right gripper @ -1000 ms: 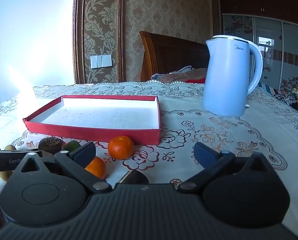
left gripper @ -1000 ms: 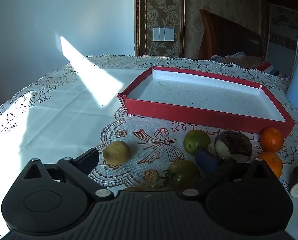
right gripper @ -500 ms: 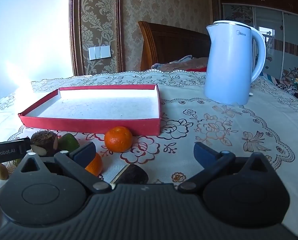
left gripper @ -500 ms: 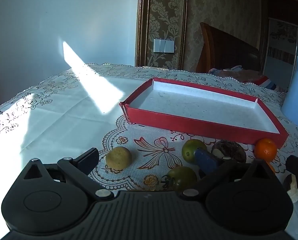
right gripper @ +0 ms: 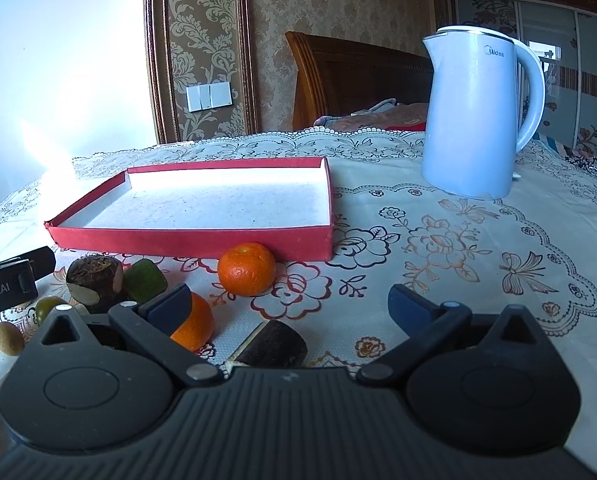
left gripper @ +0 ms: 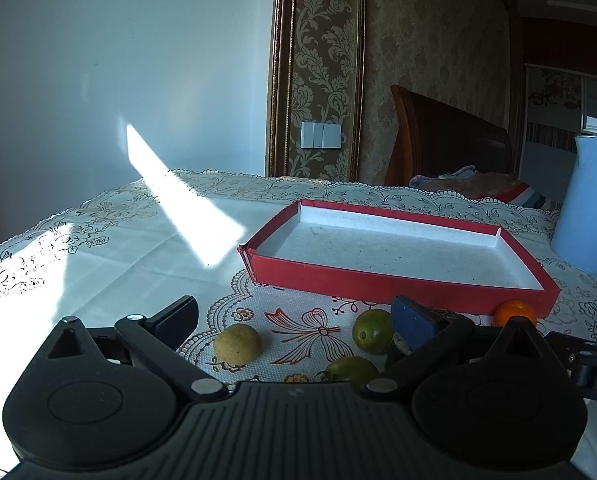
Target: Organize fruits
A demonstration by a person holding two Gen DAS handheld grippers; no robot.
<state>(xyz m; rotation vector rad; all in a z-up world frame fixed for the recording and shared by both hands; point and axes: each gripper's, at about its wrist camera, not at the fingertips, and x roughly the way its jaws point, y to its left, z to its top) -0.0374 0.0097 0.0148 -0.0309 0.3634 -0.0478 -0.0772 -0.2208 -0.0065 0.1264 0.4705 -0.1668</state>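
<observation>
- Hovering low over the lace-patterned tablecloth surface (right gripper: pixel 438 240), both tools are sitting wide open and carrying nothing.
- Left tool (left gripper: pixel 294 316) is facing a small round yellow-tan fruit (left gripper: pixel 237 345), with a round green citrus (left gripper: pixel 372 331) and a darker green tomato-like fruit (left gripper: pixel 352 369) lying just to its right.
- Right tool (right gripper: pixel 288 304) is looking over a bright orange tangerine (right gripper: pixel 246 269) resting near the front wall of the shallow red cardboard tray with a white floor (right gripper: pixel 194 238); a second orange tangerine (right gripper: pixel 196 326) is sitting right at its left finger, and a dark brown halved piece (right gripper: pixel 274 346) is lying between the fingers.
- Further left, a dark brown rough-skinned lump (right gripper: pixel 92 280) is sitting up against the green citrus.
- Nothing is sitting in the tray, so the sorting is looking barely begun.
- Tall pale blue electric kettle (right gripper: pixel 474 120) is standing well apart, out of the way.
- Handling call: these tangerines are looking light, rounded and a bit soft, so they are likely rolling if nudged; closing across the widest middle with gentle pressure is seeming safest.
</observation>
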